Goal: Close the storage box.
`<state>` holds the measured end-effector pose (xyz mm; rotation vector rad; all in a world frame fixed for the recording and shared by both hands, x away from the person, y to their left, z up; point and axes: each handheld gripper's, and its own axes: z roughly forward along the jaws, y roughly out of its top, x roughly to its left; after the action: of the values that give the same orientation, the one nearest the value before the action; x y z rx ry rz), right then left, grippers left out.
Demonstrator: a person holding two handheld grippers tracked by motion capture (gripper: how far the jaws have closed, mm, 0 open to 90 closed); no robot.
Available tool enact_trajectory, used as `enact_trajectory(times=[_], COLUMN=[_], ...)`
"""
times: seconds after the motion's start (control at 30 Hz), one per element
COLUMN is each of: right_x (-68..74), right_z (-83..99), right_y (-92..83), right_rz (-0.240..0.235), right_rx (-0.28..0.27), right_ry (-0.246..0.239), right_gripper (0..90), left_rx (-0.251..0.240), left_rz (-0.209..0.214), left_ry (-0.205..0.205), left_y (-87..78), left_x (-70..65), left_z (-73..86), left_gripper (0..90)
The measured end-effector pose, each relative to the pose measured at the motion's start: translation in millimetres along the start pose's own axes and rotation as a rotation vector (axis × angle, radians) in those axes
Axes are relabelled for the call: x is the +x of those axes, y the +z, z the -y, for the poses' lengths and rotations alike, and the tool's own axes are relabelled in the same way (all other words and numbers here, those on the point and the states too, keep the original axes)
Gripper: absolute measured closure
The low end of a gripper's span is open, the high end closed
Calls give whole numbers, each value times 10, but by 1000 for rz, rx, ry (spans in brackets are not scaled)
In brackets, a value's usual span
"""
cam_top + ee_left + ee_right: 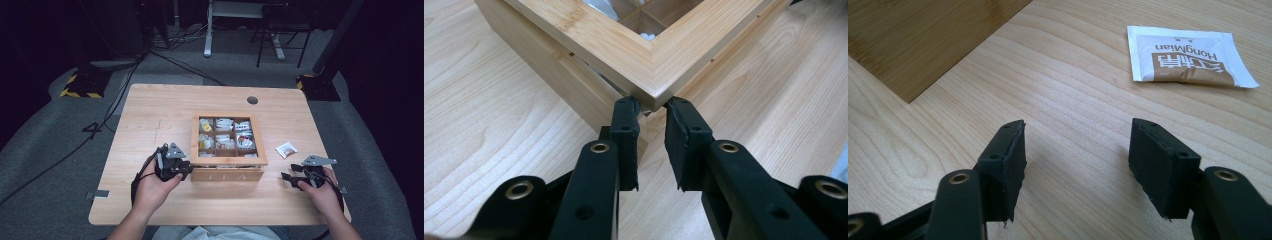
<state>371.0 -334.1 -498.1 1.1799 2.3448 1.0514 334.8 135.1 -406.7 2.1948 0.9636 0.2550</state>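
Observation:
A wooden tea box (227,161) stands mid-table, and its framed window lid (624,45) shows several tea bags in compartments. In the left gripper view a thin dark gap runs between the lid and the box body. My left gripper (187,167) is at the box's front left corner. Its jaws are narrowly open (653,107), with the tips touching just under the lid's corner. My right gripper (286,177) rests near the table's front right, open (1078,130) and with nothing in it. A white and brown tea sachet (1190,57) lies flat on the table beyond it (286,149).
The box's side (923,35) is to the left of my right gripper. A round cable hole (252,100) sits near the table's far edge. Bare tabletop (150,110) spreads left of the box. Cables, a chair and desk legs stand on the floor behind.

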Motion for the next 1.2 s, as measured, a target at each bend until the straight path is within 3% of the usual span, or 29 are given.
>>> enact_trajectory(times=[0.27, 0.33, 0.37, 0.67, 0.87, 1.1, 1.2], right_x=[0, 0, 0, 0, -9, -25, -26], right_z=[4, 6, 7, 15, 9, -2, 2], right_y=[-1, -1, 0, -9, -4, 17, 17], right_rz=[0, -1, -1, 1, 2, 15, 19], right_rx=[-2, -5, -4, -7, -6, -11, -12], right_ry=[2, 2, 3, 8, 8, 5, -3], right_gripper=[405, 406, 406, 407, 404, 401, 401], left_rx=[43, 36, -10, -32, -119, -147, -141], left_rz=[-14, -9, 20, 22, -10, -59, -62], left_ry=[19, 14, -3, 4, -5, 27, 19], left_y=[21, 9, -29, -44, -136, -169, -159], left_x=[-17, -20, -13, -13, 195, 429, 487], left_z=[0, -5, -21, -39, 62, 265, 312], left_gripper=[735, 733, 740, 681, 555, 419, 378])
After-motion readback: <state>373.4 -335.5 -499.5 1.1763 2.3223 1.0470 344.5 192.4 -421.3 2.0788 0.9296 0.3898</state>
